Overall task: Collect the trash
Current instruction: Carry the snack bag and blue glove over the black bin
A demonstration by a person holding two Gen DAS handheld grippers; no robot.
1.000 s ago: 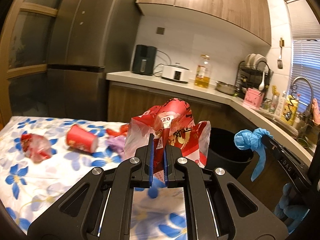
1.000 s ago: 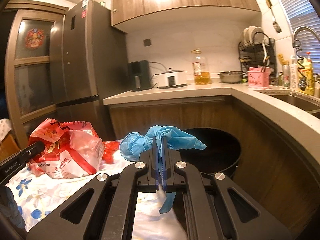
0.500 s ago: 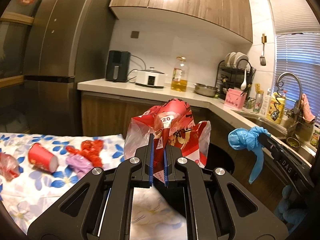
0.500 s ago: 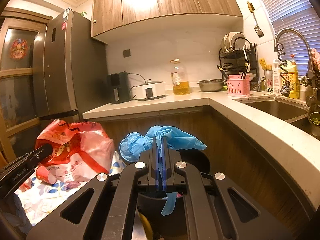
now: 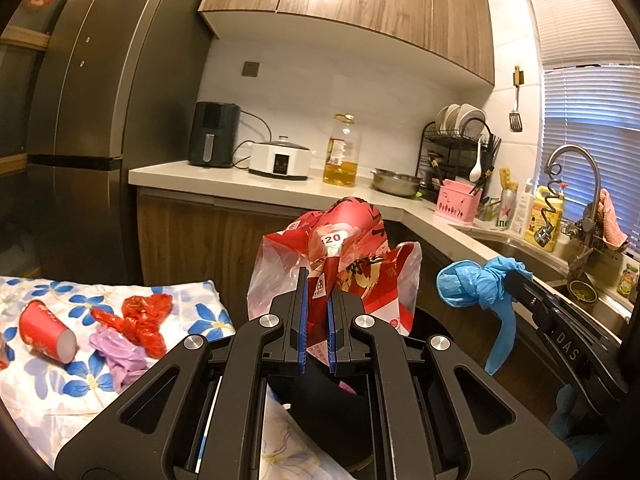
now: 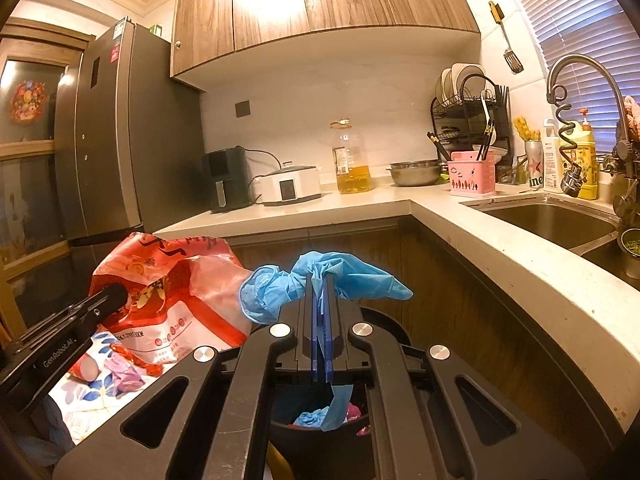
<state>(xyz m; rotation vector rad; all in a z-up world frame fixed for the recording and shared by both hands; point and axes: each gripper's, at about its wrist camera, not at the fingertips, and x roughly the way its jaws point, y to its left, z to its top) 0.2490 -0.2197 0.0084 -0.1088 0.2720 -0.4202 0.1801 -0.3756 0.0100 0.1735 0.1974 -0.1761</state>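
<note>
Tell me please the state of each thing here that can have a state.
left gripper: shut on red plastic bag, held up.
right gripper: shut on blue glove, over black bin.
black bin: open, trash inside.
red paper cup: lying on its side on floral cloth.
faucet: no water running.

Black gripper (image 5: 316, 316), blue pads (image 5: 303, 316) (silver screws).

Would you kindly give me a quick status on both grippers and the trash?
Left gripper shut on red bag. Right gripper shut on blue glove. Both over black bin; nothing blocking it.
</note>
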